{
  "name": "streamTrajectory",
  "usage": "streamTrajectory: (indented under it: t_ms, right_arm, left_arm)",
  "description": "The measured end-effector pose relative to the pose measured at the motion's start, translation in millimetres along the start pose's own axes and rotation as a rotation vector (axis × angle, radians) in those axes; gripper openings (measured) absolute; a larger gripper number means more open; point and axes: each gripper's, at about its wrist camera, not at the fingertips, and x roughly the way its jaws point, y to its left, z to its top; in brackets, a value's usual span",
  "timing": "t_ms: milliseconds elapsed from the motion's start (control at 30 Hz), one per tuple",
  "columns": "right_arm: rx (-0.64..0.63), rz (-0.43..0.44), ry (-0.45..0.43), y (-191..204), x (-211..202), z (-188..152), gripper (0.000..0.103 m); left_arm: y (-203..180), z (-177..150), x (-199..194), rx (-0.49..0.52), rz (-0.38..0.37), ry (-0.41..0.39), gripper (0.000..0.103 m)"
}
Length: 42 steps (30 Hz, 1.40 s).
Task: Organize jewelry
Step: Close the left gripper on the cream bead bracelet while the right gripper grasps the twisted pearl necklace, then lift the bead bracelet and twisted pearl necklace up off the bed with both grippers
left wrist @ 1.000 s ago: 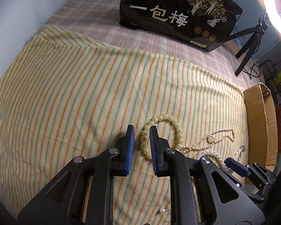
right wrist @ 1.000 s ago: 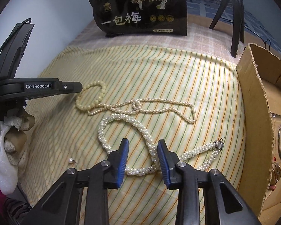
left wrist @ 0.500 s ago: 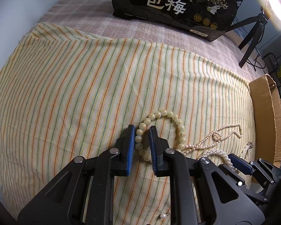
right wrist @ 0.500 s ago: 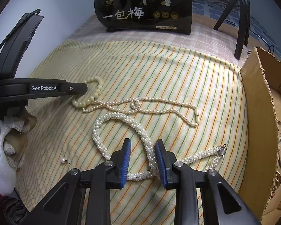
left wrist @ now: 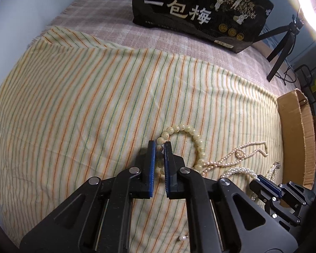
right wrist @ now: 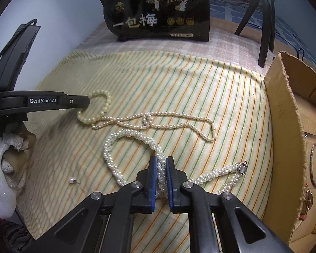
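Left gripper [left wrist: 159,147] down on the striped cloth [left wrist: 84,116], jaws nearly together, clamped on the 9 o'clock side of the cream bead bracelet [left wrist: 188,129]; beads sit between the blue pads. In the right wrist view the same tool comes in from 9 o'clock and covers the bracelet's left edge.

Right gripper [right wrist: 161,164] also at cloth level, jaws pinched on the thick multi-strand pearl necklace [right wrist: 124,132], on the strand running straight up from 6 o'clock. Its loop bulges toward 10 o'clock; the clasp end [right wrist: 243,167] lies at 3 o'clock of the tips.

Thin pearl necklace [right wrist: 174,115] lies between the two, knotted mid-length, one end touching the bracelet, barrel clasp at its 3 o'clock end. Not gripped.

Loose pearl stud [right wrist: 72,181] on the cloth at 9 o'clock of the right gripper, well apart from the strands.

Cardboard box [right wrist: 284,109] at 3 o'clock, against the cloth edge, a metal ring [right wrist: 311,166] inside. Black snack bag [right wrist: 158,12] stands at 12 o'clock on the checked cloth [right wrist: 221,50]. Tripod legs [right wrist: 265,21] at 1 o'clock.
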Motion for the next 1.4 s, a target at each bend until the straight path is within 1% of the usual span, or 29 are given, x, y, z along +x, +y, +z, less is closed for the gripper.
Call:
streamTrajectory:
  t_ms: [267, 367, 533, 733, 867, 1100, 1400]
  right_arm:
    - [0.036, 0.063, -0.077, 4.3, -32.0, 4.0, 0.006]
    - [0.034, 0.069, -0.106, 9.5, -45.1, 4.5, 0.006]
    - [0.036, 0.077, -0.154, 13.1, -67.3, 1.5, 0.006]
    - [0.073, 0.093, -0.217, 8.9, -93.4, -1.6, 0.005]
    - [0.083, 0.098, -0.261, 6.2, -112.1, -2.8, 0.005]
    - [0.096, 0.093, -0.346, 0.5, -148.8, -1.1, 0.005]
    - [0.116, 0.099, -0.435, -10.1, -186.6, 0.1, 0.005]
  left_arm:
    - [0.1, -3.3, -39.7, -0.001, -0.063, -0.059, 0.005]
    - [-1.4, -8.0, -52.1, -0.003, -0.101, -0.074, 0.005]
    - [-9.3, -16.2, -70.7, 0.016, -0.133, -0.101, 0.005]
    - [-14.3, -25.3, -91.3, 0.028, -0.168, -0.129, 0.005]
    - [-18.5, -32.3, -105.9, 0.032, -0.215, -0.142, 0.005]
    - [-28.5, -41.0, -123.7, 0.045, -0.246, -0.166, 0.005]
    - [-56.9, -50.3, -143.5, 0.103, -0.268, -0.204, 0.005]
